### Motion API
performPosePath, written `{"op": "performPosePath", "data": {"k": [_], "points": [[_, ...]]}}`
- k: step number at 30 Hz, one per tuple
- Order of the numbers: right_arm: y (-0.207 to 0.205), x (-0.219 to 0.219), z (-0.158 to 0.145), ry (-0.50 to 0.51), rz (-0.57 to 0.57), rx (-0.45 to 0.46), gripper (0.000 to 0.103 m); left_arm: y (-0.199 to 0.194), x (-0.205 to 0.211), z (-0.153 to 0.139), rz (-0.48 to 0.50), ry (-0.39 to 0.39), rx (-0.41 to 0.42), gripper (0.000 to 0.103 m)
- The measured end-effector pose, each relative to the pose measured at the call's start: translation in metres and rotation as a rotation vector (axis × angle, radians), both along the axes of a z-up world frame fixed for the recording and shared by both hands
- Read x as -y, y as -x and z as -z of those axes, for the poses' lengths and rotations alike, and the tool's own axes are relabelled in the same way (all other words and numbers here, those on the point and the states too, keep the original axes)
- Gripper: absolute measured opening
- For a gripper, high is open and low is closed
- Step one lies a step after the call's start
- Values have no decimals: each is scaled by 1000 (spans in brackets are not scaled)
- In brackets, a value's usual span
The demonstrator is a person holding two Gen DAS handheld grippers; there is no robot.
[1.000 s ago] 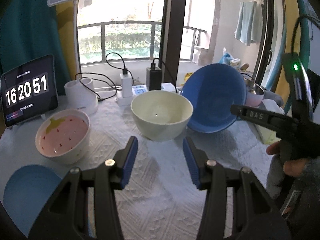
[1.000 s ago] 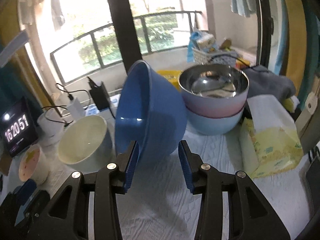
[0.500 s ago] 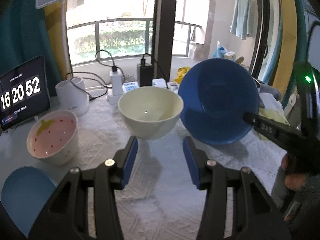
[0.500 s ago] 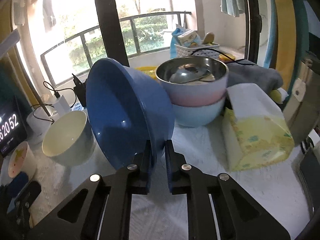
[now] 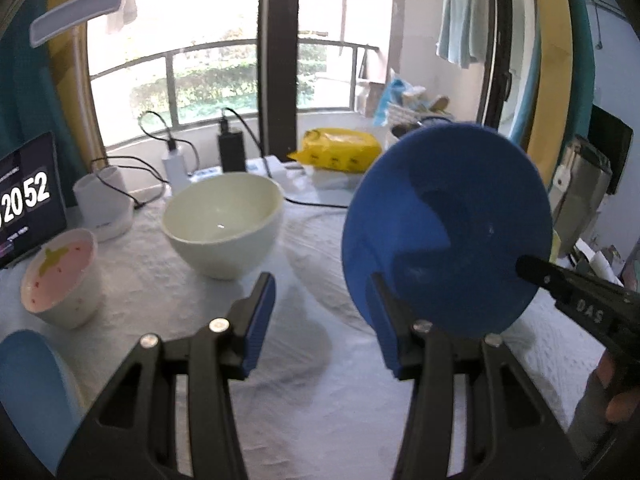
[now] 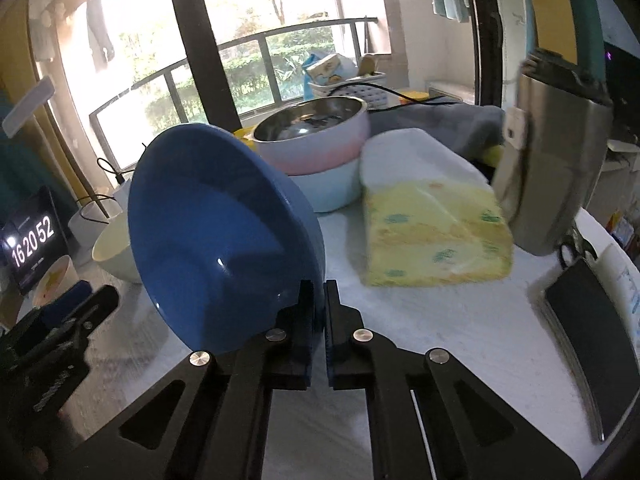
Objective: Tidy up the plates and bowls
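My right gripper (image 6: 318, 294) is shut on the lower rim of the dark blue bowl (image 6: 216, 248), which is tipped on its side with its hollow facing left. In the left wrist view that blue bowl (image 5: 448, 224) fills the right half, with the right gripper (image 5: 524, 266) at its edge. My left gripper (image 5: 322, 292) is open and empty over the white cloth, just left of the bowl. A cream bowl (image 5: 224, 220) and a pink strawberry bowl (image 5: 60, 276) stand upright at the left. A steel-lined pink bowl (image 6: 316, 136) sits stacked in a light-blue bowl (image 6: 336, 184) behind.
A light-blue plate (image 5: 28, 392) lies at the near left. A yellow tissue pack (image 6: 432, 236), a steel flask (image 6: 556, 168) and a dark flat device (image 6: 588, 328) crowd the right. A clock tablet (image 5: 24, 200), a white cup (image 5: 104, 204), chargers and cables line the back.
The right gripper's jaws closed onto the blue bowl's rim and carried the bowl toward the right, nearer the stacked bowls. The left gripper also shifted right, still open.
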State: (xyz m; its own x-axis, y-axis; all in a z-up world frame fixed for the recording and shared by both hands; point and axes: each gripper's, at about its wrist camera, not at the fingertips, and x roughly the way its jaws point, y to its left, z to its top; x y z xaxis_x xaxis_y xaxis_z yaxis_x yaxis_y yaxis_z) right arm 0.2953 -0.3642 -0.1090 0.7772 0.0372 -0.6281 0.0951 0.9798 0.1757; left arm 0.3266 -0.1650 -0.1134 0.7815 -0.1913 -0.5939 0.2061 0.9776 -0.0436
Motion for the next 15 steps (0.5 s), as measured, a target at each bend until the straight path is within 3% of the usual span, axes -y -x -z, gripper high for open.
{"op": "performPosePath", "data": {"k": [9,15], "points": [[-2,29,13,-79,5,-7,7,-23,34,24,74,56,-95,49],[-15,36,27,-123,11,-43,20,-37,43,35,79,82,-169,48]]}}
